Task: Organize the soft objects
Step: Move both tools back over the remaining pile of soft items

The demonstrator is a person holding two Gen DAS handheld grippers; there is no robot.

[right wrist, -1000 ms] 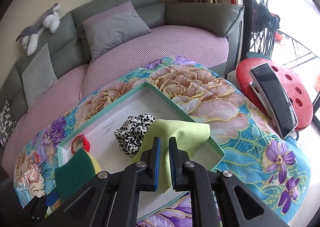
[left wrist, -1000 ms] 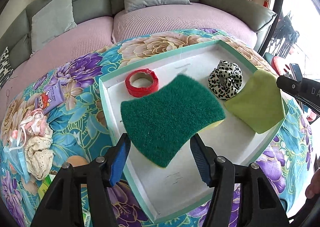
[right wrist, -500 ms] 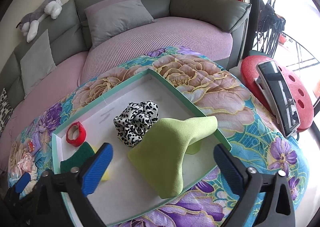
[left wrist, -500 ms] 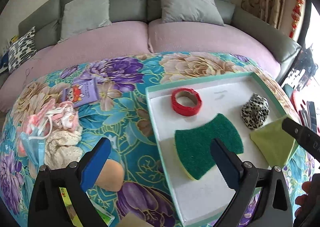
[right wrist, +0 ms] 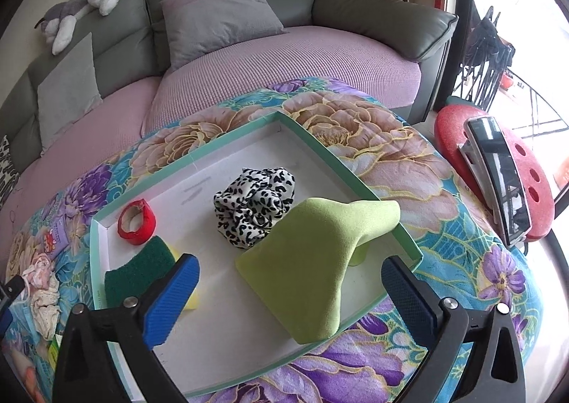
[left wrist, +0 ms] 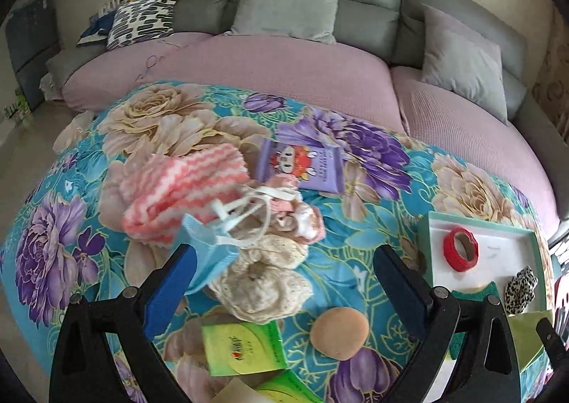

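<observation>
The left gripper [left wrist: 284,291] stands with its blue-padded jaws spread wide and empty, and it has swung away from the shallow white tray with a mint-green rim [left wrist: 480,221], which a second ago filled its view. It now hovers over the floral blue and purple tablecloth [left wrist: 373,225], above a heap of soft things: a pale blue face mask [left wrist: 206,253], a cream knitted bundle [left wrist: 263,289] and a pink-and-white striped cloth [left wrist: 185,189], with a round tan sponge puff [left wrist: 339,332] just beside.

The green scouring sponge with a yellow underside [right wrist: 138,271], between those jaws a second ago, lies released in the tray's near left corner, next to the red roll of tape [right wrist: 137,221].

The right gripper [right wrist: 290,292], pinched shut on the lime-green microfibre cloth [right wrist: 313,260] a second ago, now has its jaws fully apart; the cloth lies loose in the tray, one corner draped over the rim, touching the black-and-white leopard-print scrunchie [right wrist: 254,211]
</observation>
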